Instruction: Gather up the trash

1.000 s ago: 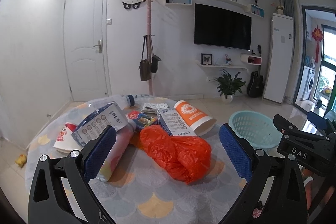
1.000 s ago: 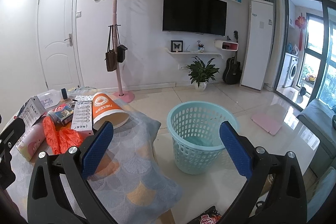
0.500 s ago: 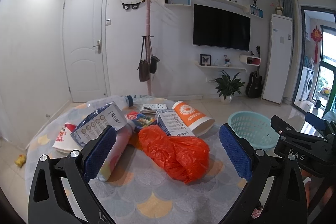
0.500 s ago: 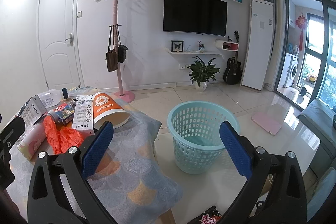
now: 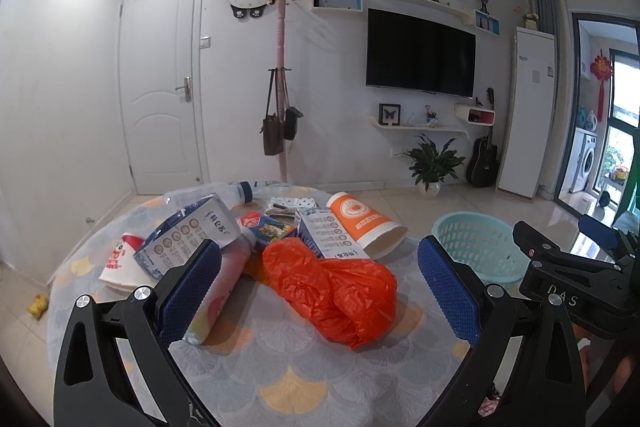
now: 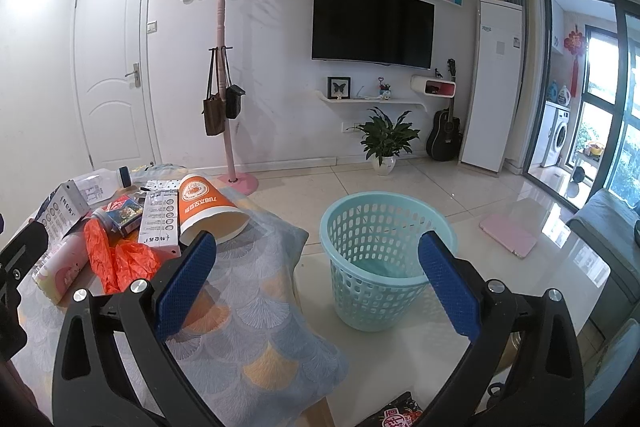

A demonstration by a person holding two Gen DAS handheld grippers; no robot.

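Observation:
A crumpled orange plastic bag [image 5: 340, 287] lies on the patterned tablecloth [image 5: 280, 379], just ahead of my open left gripper [image 5: 318, 287], whose blue pads flank it without touching. Behind it lie an orange paper cup [image 5: 362, 223] on its side, a blue-and-white carton [image 5: 188, 239], a pink tube [image 5: 216, 291], a second printed box [image 5: 328, 239] and a clear bottle [image 5: 224, 191]. My right gripper [image 6: 316, 279] hangs open and empty off the table's right edge, facing the light-blue basket [image 6: 384, 259] on the floor. The cup [image 6: 208, 207] and bag [image 6: 120, 259] show left in that view.
A red-and-white paper cup [image 5: 120, 263] lies at the table's left. A pink coat stand [image 6: 226, 75] with bags rises behind the table. A potted plant [image 6: 386, 143], a guitar [image 6: 444, 139] and a pink pad [image 6: 508, 239] on the tiled floor are beyond the basket. A snack wrapper [image 6: 396, 415] lies near me.
Both views have shifted only slightly; the left gripper has drifted a little and the pile looks marginally closer. Both grippers stay open and no trash has moved.

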